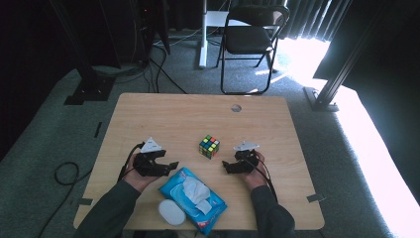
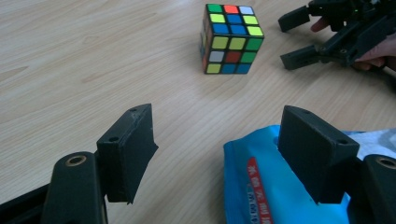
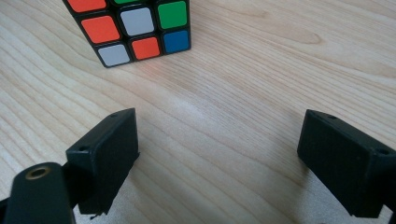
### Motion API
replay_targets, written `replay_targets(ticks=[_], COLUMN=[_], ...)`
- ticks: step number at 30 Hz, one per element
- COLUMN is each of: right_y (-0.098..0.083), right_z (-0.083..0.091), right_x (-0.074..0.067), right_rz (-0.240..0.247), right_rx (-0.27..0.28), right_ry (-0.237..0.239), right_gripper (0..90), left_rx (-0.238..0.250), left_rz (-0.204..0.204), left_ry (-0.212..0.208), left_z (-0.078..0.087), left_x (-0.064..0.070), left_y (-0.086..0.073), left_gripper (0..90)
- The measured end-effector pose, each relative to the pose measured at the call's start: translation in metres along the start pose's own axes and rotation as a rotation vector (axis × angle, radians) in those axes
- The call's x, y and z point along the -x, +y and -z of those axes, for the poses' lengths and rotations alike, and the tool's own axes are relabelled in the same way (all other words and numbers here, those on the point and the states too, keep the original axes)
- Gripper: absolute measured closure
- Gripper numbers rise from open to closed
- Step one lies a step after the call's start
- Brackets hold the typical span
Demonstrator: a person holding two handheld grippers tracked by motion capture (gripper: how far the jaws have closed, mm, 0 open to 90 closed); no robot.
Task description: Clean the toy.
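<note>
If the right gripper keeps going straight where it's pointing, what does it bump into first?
Probably the puzzle cube. The right gripper has open jaws with bare table between them, and the cube sits just ahead, a little to the left, so it might only clip it.

Both grippers black, angular, plastic. Left gripper (image 1: 172, 165) and right gripper (image 1: 225, 165) each topped by a pale grey three-cornered plate; black cable trails from each. Jaws blocky, with small screw holes; brass-ringed pivots. Sleeves dark grey-green.
</note>
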State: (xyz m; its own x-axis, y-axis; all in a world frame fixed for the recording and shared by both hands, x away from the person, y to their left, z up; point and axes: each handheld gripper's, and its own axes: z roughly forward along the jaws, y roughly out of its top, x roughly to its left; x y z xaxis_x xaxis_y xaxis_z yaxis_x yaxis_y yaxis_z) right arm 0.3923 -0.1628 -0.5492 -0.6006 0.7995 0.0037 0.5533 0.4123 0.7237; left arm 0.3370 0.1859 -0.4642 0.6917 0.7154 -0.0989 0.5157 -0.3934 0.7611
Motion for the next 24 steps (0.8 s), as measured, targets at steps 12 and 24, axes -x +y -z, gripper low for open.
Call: replay_targets(ticks=[12, 24], right_y=[0.000, 0.000], right_z=[0.000, 0.000], right_x=[0.000, 0.000], right_rz=[-0.001, 0.000], right_rx=[0.000, 0.000], right_ry=[-0.001, -0.002], right_gripper=[12.4, 12.5], left_rx=[0.018, 0.025], left_rz=[-0.053, -0.116], left_ry=[-0.029, -0.064], left_z=[0.006, 0.011], left_x=[0.017, 0.032], left_y=[0.006, 0.012], left_gripper=[27.5, 27.9])
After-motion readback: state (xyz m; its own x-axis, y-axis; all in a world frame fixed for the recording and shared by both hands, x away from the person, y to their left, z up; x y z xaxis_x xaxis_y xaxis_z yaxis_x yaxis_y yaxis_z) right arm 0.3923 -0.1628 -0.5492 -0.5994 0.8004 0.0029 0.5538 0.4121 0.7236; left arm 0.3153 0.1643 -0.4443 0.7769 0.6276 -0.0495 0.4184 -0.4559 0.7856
